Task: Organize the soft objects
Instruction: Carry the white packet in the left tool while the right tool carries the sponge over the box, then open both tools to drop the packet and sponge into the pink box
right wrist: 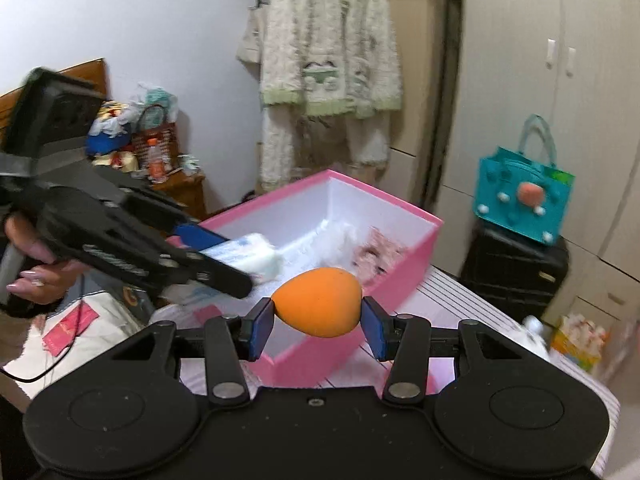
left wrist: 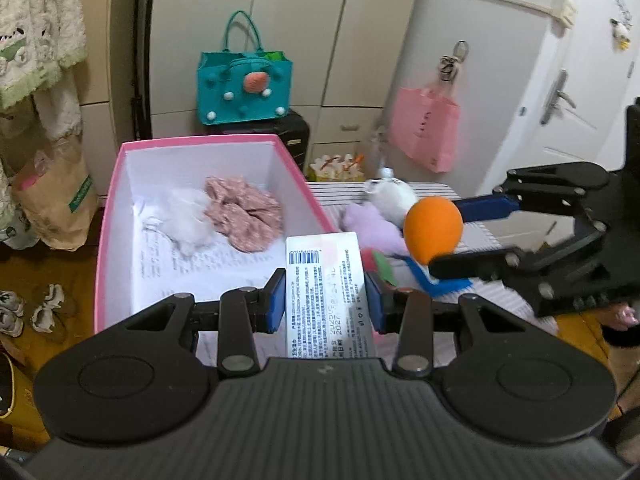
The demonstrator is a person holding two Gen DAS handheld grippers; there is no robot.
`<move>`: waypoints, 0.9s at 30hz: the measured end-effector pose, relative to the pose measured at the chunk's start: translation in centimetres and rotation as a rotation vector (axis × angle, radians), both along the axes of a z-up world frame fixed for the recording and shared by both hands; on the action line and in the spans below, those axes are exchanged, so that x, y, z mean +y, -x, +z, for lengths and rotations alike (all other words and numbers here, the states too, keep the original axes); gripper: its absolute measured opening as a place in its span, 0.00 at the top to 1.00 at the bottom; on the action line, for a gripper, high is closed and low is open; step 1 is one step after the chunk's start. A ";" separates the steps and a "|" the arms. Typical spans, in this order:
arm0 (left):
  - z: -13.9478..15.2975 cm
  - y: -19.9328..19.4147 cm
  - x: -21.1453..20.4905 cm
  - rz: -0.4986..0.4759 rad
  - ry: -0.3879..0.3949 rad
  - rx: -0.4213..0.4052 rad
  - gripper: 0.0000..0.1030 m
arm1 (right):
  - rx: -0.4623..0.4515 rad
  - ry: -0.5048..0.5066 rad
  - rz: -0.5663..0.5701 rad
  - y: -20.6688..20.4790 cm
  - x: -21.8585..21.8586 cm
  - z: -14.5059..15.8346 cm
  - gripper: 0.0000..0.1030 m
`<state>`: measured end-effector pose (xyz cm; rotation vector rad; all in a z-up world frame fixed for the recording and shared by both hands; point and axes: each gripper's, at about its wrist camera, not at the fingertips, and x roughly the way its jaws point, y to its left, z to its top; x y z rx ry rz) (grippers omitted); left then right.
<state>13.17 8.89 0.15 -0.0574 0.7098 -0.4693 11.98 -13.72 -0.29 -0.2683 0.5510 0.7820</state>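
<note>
Largest among the task's things: the pink box, open at the top, on the left part of the striped table top, with a crumpled pink cloth piece and a white fluffy piece already inside, toward its far wall. Probably light cardboard, stiff enough, but easy to push away with a careless touch. Next in size: a flat white tissue pack, clamped from both sides in the left gripper and held in the air over the near edge of the box. Light, soft inside, probably slippery film outside; better taken across the narrow width, as here, not at a corner. Smaller: an orange egg-shaped sponge, pinched at its 2 ends between the pads of the right gripper, in the air near the right side of the box. Very light and squashy, likely to pop out under too strong a squeeze. On the table right of the box: a purple plush and a white plush, touching, not yet sorted. Around: pale wardrobe doors far behind, a fluffy robe hanging at the left, a black suitcase behind the box, a teal bag on top of it, a pink bag hanging at the right.
</note>
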 end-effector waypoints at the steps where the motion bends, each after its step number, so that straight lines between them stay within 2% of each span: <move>1: -0.1 -0.7 0.1 0.016 -0.010 0.007 0.62 | -0.008 0.005 0.023 -0.6 0.6 0.0 0.49; 4: -0.6 -3.1 0.2 0.052 -0.067 0.010 0.62 | -0.050 0.050 0.060 -2.1 2.5 -0.1 0.49; 7: -1.6 -5.7 0.8 0.090 -0.094 0.060 0.62 | -0.086 0.134 0.108 -4.0 4.6 -0.8 0.49; 11: -3.6 -9.7 0.9 0.124 -0.175 0.157 0.62 | -0.086 0.289 0.235 -7.0 7.3 -2.0 0.48; 14: -4.9 -11.8 0.7 0.132 -0.244 0.193 0.62 | -0.029 0.361 0.275 -9.9 8.7 -2.7 0.48; 20: -6.4 -14.3 0.4 0.139 -0.262 0.252 0.62 | 0.033 0.445 0.311 -13.2 10.9 -4.9 0.49; 23: -7.1 -15.5 0.8 0.156 -0.223 0.320 0.62 | 0.046 0.484 0.347 -14.1 11.9 -5.7 0.49; 27: -7.6 -16.1 1.2 0.184 -0.209 0.324 0.62 | 0.080 0.511 0.354 -15.8 12.7 -6.8 0.49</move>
